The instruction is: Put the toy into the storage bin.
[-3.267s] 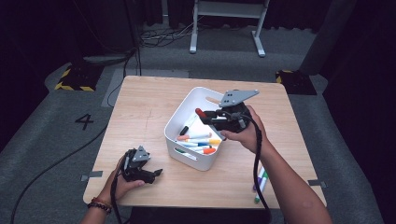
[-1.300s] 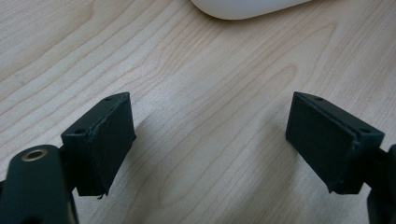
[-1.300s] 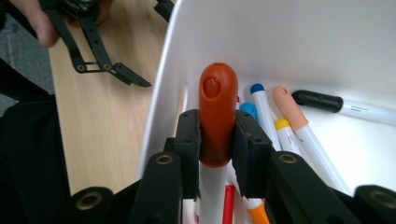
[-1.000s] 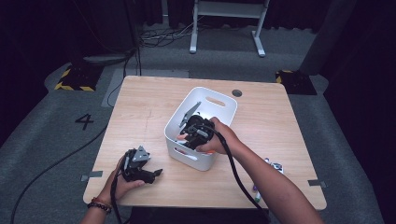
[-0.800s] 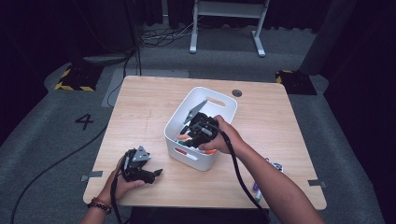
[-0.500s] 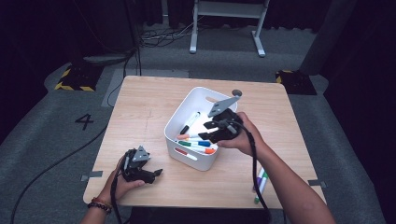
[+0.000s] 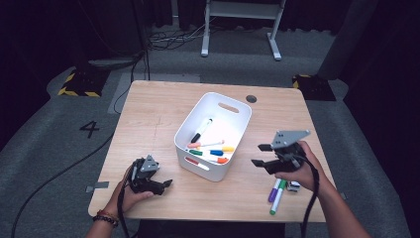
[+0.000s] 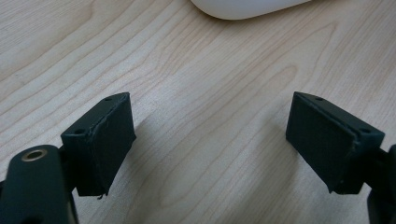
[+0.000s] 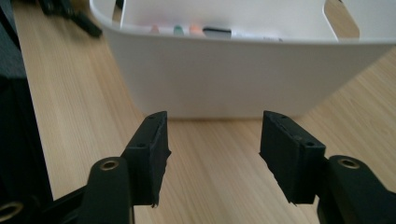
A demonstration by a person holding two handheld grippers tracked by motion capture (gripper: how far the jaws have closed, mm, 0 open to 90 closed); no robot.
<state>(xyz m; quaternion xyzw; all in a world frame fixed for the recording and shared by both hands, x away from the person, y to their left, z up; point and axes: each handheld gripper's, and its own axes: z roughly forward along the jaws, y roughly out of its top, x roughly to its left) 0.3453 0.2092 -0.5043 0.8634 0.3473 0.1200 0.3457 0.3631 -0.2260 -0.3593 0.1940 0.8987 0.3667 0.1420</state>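
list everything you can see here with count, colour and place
table: 1, light wood, centre of the high view
bin: 1, white, middle of the table
markers in the bin: about six; one black-capped, the rest showing pink, yellow, green, blue and orange, lying on its bottom
markers on the table: 2, one purple and one green, side by side near the front right edge
small object: 1, pale and dark, beside those two markers, too small to identify
metal frame: 1, white, on the floor beyond the table
left gripper: 1, black, open with nothing between its jaws, front left of the table
right gripper: 1, black, open with nothing between its jaws, right of the bin
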